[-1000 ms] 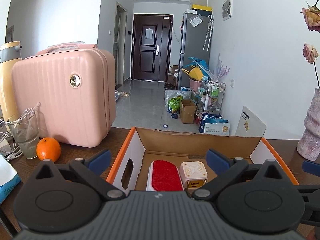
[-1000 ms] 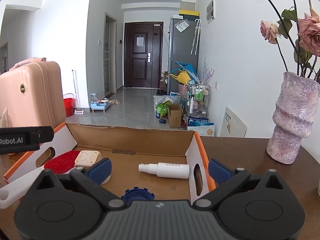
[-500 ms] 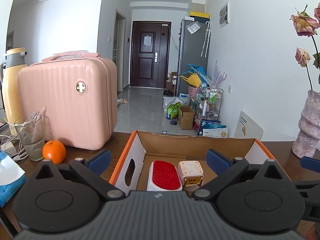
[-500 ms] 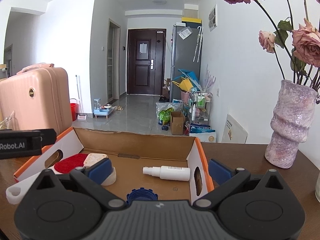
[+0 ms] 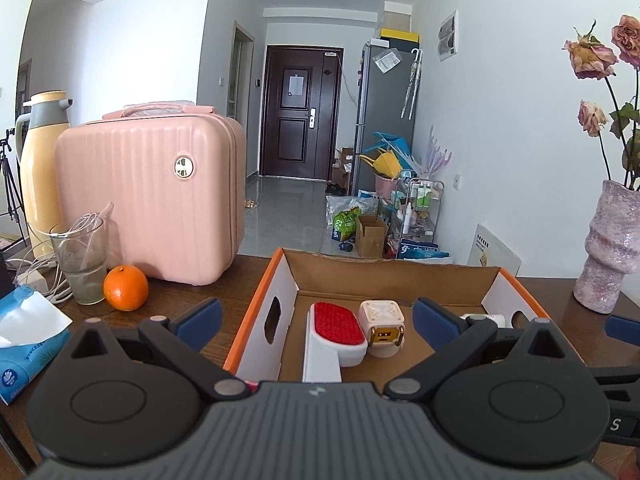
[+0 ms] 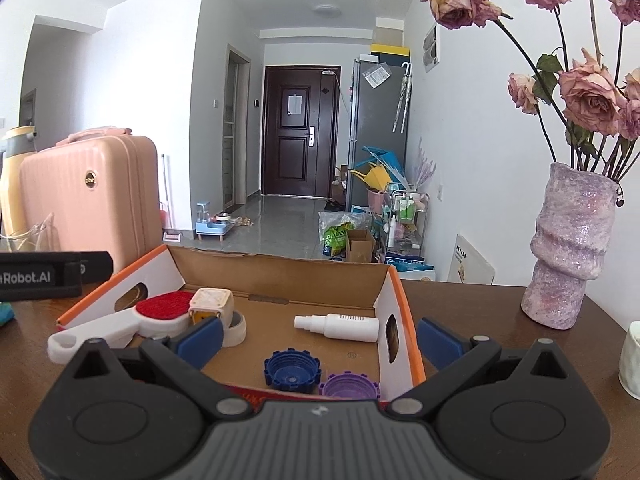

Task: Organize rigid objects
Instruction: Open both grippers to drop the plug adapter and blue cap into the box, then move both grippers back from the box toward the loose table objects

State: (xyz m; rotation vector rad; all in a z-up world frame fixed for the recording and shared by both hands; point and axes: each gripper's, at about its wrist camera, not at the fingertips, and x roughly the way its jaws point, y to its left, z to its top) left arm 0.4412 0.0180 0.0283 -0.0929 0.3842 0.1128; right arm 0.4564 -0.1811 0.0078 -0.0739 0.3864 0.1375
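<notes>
An open cardboard box with orange edges sits on the brown table. In it lie a white brush with a red pad, a cream cube on a tape roll, and a white spray bottle. A blue cap and a purple cap lie at its near edge. My left gripper is open and empty, just before the box. My right gripper is open and empty, over the box's near right part.
A pink suitcase, a yellow thermos, a glass, an orange and a tissue pack stand left of the box. A pink vase with dried roses stands right. A white cup is at the far right.
Both grippers have drawn back and risen a little from the box, so more of its floor and the two caps now show. Both stayed open.
</notes>
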